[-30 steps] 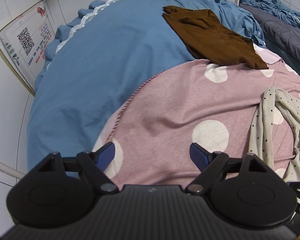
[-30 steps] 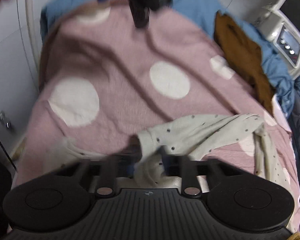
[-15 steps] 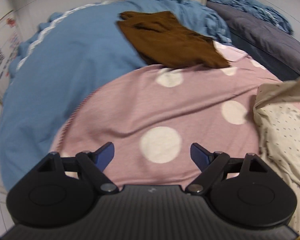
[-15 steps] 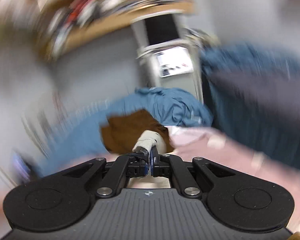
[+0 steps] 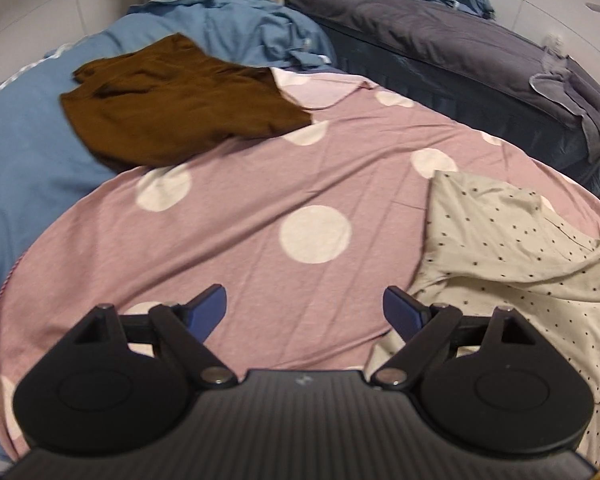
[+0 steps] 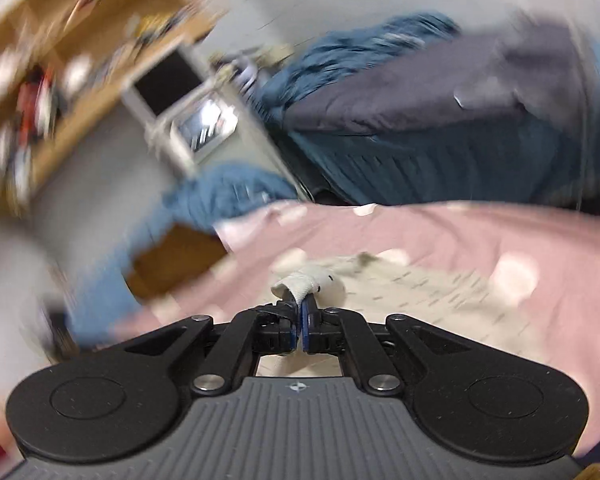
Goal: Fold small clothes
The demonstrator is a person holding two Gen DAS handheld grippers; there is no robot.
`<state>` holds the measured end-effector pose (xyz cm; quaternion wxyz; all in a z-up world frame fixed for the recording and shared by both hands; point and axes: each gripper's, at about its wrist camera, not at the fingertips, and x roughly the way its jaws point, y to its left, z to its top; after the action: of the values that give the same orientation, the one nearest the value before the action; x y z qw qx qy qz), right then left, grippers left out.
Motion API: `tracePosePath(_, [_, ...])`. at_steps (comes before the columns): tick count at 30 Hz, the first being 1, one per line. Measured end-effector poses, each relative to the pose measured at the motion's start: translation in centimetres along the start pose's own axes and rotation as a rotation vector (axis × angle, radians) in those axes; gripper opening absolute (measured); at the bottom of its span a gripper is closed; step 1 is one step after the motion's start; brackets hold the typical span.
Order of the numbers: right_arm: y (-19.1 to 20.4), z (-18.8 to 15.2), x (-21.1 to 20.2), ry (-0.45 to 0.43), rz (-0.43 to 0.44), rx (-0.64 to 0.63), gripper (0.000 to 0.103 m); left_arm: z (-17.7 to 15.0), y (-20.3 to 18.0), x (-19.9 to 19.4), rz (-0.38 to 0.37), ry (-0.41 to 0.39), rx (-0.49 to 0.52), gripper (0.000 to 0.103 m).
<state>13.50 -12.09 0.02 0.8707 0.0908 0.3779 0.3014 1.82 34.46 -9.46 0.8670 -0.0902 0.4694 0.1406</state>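
Left wrist: pink dotted blanket (image 5: 260,200), spread left claw (image 5: 304,308); right claw (image 6: 301,312) pinching cream garment (image 6: 300,284).

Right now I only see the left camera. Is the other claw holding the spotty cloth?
Observer: Yes. The right gripper is shut on a rolled edge of the spotty cloth.
Operator: Is there anything high on the wall?
Observer: A wooden shelf full of blurry things, up at the left.
Operator: What's that white machine got on it?
Observer: A dark screen above its button panel.
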Motion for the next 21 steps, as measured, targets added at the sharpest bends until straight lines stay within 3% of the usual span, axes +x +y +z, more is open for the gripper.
tracePosePath(3, [0.6, 1.0, -0.7, 0.002, -0.065, -0.290, 0.004, 0.1, -1.3, 0.0, -0.022, 0.004, 0.020, 0.086])
tracePosePath(6, [3.5, -0.9, -0.3, 0.036, -0.118, -0.851, 0.005, 0.0, -1.9, 0.0, -0.030, 0.007, 0.037, 0.088])
tracePosePath(8, [3.6, -4.7, 0.1, 0.158, -0.139, -1.168, 0.005, -0.4, -2.0, 0.0, -0.022, 0.019, 0.045, 0.088])
tracePosePath(11, [1.4, -11.5, 1.1, 0.390, -0.056, -1.435, 0.007, -1.1, -1.8, 0.5, -0.024, 0.054, 0.051, 0.088])
tracePosePath(12, [0.3, -13.6, 1.5, 0.467, -0.038, -1.471, 0.019, -1.4, -1.8, 0.7, -0.020, 0.068, 0.054, 0.088])
tracePosePath(14, [-1.0, -16.6, 2.2, 0.561, -0.071, -1.462, 0.043, -1.8, -1.6, 0.9, -0.016, 0.086, 0.061, 0.088])
tracePosePath(17, [-2.2, -17.7, 2.0, 0.628, -0.045, -1.272, 0.046, -2.4, -1.5, 1.2, -0.024, 0.111, 0.076, 0.088])
tracePosePath(20, [-2.6, -15.3, 2.2, 0.559, -0.133, -0.835, 0.048, -2.8, -2.7, 1.6, -0.039, 0.113, 0.150, 0.088])
tracePosePath(21, [-2.8, -14.1, 2.2, 0.504, -0.152, -0.678, 0.056, -2.8, -3.4, 1.7, -0.031, 0.109, 0.182, 0.088])
